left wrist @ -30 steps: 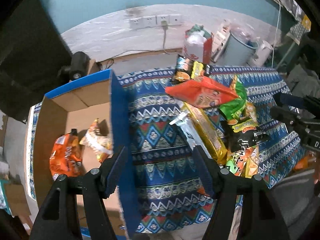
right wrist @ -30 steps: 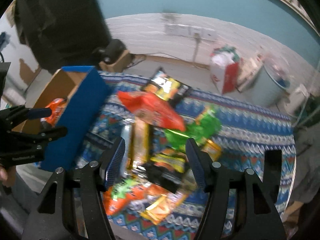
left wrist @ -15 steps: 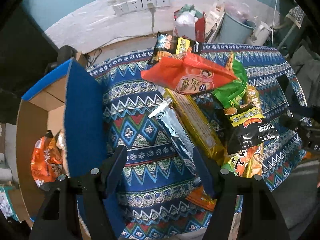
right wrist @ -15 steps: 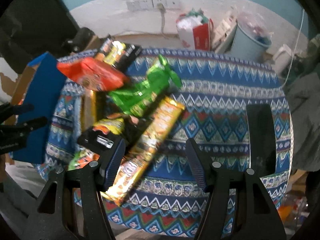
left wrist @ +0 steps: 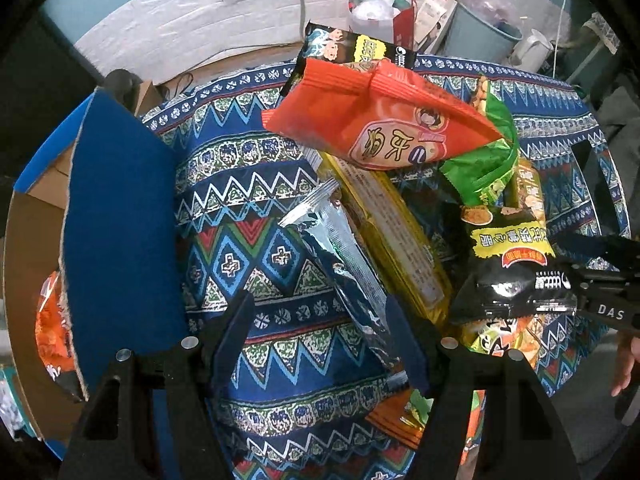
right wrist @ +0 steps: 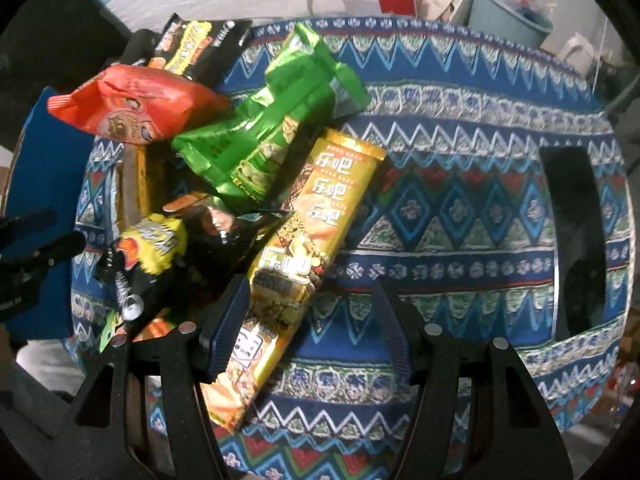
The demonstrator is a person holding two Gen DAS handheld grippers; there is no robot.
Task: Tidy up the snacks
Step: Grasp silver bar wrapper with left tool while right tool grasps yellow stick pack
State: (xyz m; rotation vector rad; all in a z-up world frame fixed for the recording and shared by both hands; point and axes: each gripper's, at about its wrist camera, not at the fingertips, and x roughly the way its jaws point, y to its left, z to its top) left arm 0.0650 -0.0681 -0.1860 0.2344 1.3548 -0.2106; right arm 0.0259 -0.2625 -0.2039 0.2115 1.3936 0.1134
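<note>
Hovering over the snack pile (left wrist: pixel 400 200) on the patterned cloth (right wrist: pixel 460 208), we keep both tools released: left gripper (left wrist: pixel 320 336) above a silver packet (left wrist: pixel 344 272), right gripper (right wrist: pixel 310 320) beside a gold packet (right wrist: pixel 304 232) at ten o'clock.

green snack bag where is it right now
In the right wrist view the green snack bag lies upper left on the patterned cloth, between the orange bag and the gold pack.

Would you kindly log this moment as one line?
left gripper: open, over silver packet | right gripper: open, over gold packet | box: partly filled
</note>
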